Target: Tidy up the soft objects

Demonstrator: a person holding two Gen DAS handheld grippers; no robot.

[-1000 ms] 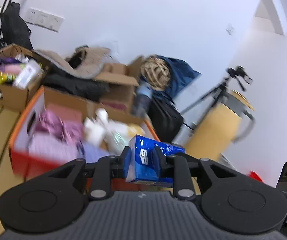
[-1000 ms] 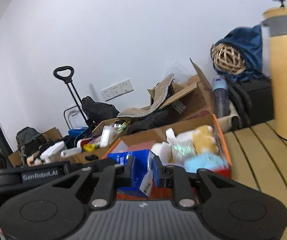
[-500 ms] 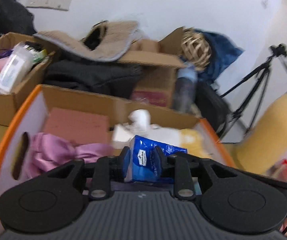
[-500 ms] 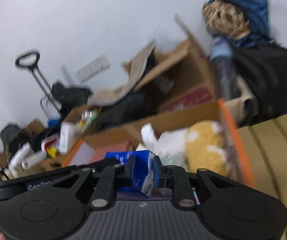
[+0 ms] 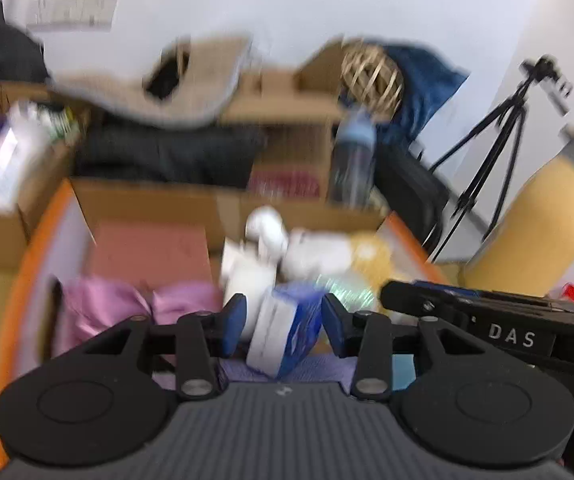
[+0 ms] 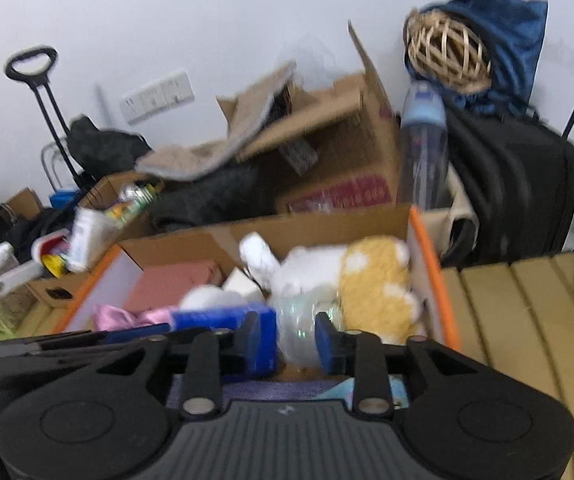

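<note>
Left wrist view shows the big orange-edged box (image 5: 27, 264) with the small, light, squashy blue tissue pack (image 5: 283, 332) over it, loose between the wide-open left gripper (image 5: 283, 318); the right gripper (image 6: 287, 340) gapes too, so pinch the pack's flat sides gently.

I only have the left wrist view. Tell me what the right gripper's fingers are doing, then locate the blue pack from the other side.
Observer: The right gripper is open, with nothing clamped between its fingers.
Operator: Report what lies past those fingers.
Observer: A crinkly clear wrap lies inside the orange-rimmed box, right beside the yellow and white plush.
Operator: Now the pack.
Observer: The blue pack is outside the right gripper's gap, just beyond its left finger, low in the box.
</note>
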